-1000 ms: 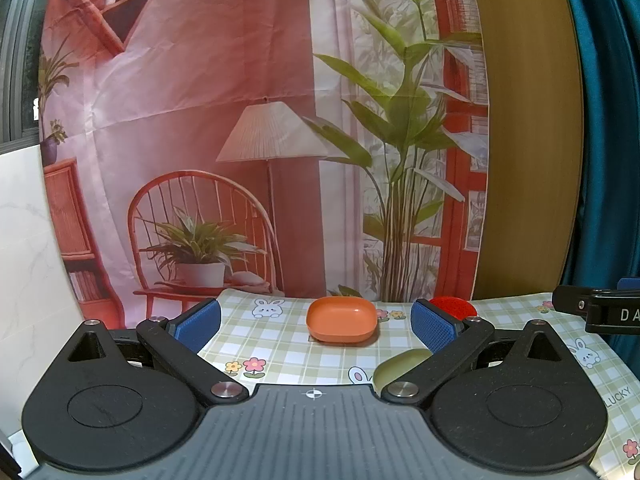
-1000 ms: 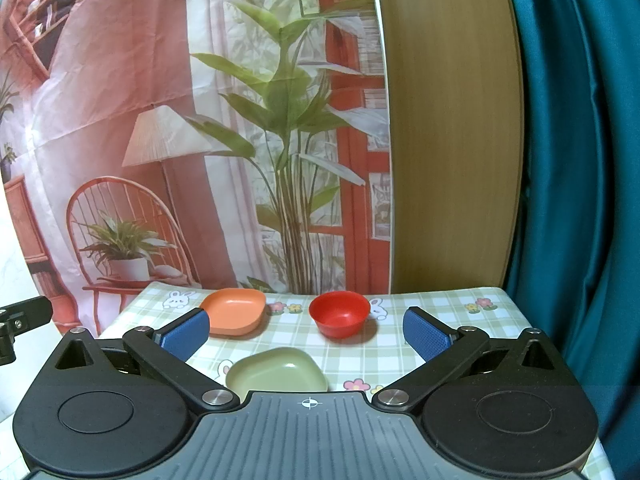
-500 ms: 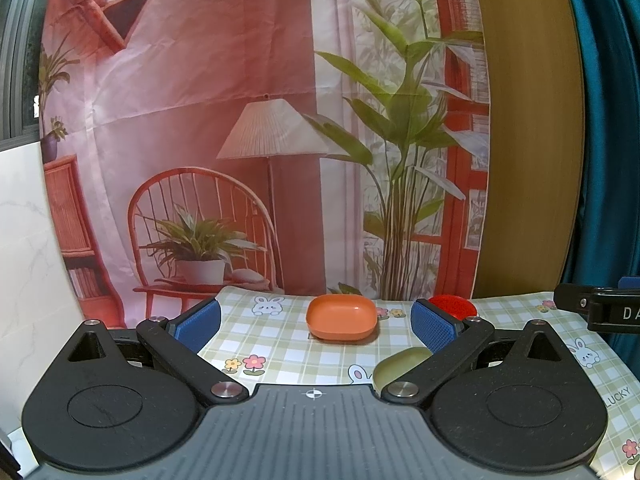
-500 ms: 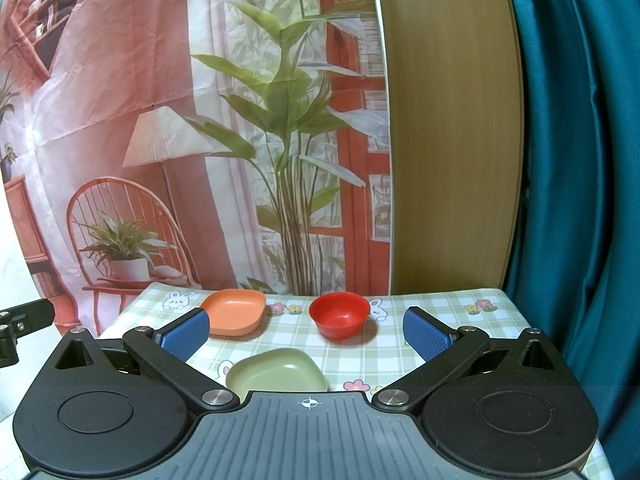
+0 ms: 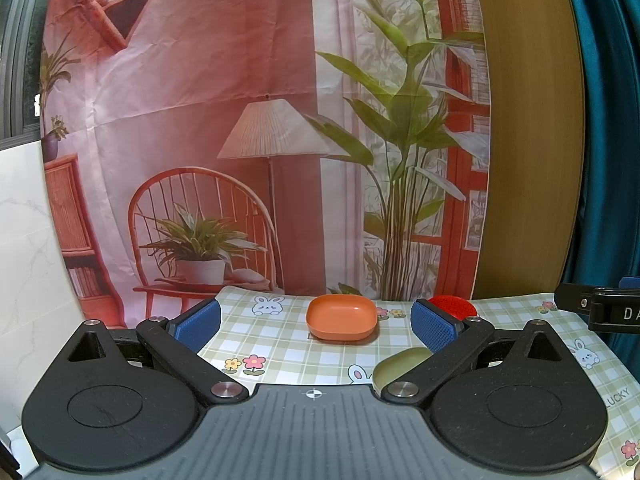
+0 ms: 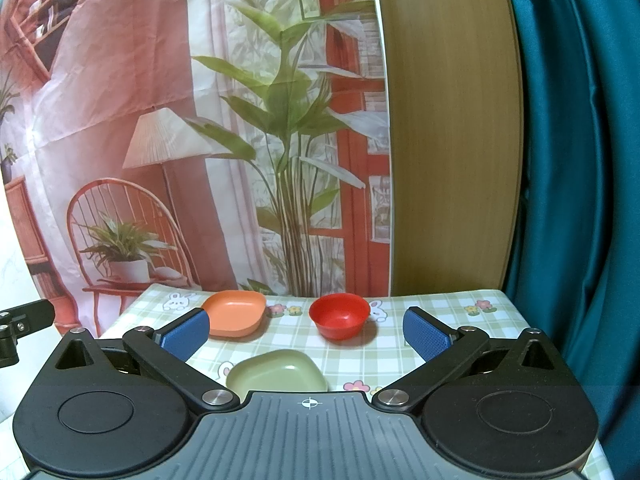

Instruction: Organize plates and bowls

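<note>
An orange square plate (image 5: 341,317) sits at the back of the checked tablecloth (image 5: 276,352); it also shows in the right wrist view (image 6: 235,313). A red bowl (image 6: 339,315) stands to its right, partly hidden by a finger in the left wrist view (image 5: 454,306). A green square plate (image 6: 276,372) lies nearest, partly hidden in the left wrist view (image 5: 400,364). My left gripper (image 5: 316,326) is open and empty, facing the orange plate. My right gripper (image 6: 306,332) is open and empty, above the green plate and short of the red bowl.
A printed backdrop (image 5: 240,120) hangs right behind the table. A wooden panel (image 6: 448,140) and a teal curtain (image 6: 580,160) stand at the right. The right gripper's body (image 5: 600,312) shows at the right edge of the left view.
</note>
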Motion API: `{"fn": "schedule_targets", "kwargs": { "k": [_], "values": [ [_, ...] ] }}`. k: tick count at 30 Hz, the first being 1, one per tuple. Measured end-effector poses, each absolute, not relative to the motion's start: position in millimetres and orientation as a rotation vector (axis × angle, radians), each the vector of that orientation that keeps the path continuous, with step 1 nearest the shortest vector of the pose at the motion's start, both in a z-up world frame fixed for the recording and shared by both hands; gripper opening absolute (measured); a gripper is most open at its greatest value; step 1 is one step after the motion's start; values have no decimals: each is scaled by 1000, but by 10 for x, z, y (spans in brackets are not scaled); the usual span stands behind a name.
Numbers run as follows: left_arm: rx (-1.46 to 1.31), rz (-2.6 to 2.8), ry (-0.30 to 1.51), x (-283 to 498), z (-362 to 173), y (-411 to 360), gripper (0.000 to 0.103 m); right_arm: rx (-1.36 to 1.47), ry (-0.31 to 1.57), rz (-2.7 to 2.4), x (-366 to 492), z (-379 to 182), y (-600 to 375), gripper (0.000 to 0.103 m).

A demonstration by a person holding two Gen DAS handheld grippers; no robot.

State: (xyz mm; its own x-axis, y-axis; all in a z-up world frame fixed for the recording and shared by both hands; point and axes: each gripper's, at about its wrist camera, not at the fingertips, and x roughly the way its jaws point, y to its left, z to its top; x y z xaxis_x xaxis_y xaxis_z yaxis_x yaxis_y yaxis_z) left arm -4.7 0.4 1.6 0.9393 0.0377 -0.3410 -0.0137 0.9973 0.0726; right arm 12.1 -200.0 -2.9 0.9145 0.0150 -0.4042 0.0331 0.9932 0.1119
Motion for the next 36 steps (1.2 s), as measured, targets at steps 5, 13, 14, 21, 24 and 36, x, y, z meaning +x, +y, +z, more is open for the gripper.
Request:
{"fn": "schedule_targets", "kwargs": {
  "k": [5,13,14,21,24,36],
  "values": [
    [70,26,349,-48,15,4,102,118,416,-9,120,-31,-2000,103],
    [68,27,349,-49,10,3,102,117,415,-9,118,-33,-1999,103],
    [68,27,349,-55,5,3,102,117,415,-9,114,-27,-2002,103],
    [66,26,350,-57,4,5,102,117,415,-9,119,-38,-1997,103],
    [65,26,350,-59,1,3,102,117,414,-10,117,-42,-1996,103],
    [62,24,353,-49,6,-24,102,119,411,-12,103,-23,-2009,103]
  ]
}}
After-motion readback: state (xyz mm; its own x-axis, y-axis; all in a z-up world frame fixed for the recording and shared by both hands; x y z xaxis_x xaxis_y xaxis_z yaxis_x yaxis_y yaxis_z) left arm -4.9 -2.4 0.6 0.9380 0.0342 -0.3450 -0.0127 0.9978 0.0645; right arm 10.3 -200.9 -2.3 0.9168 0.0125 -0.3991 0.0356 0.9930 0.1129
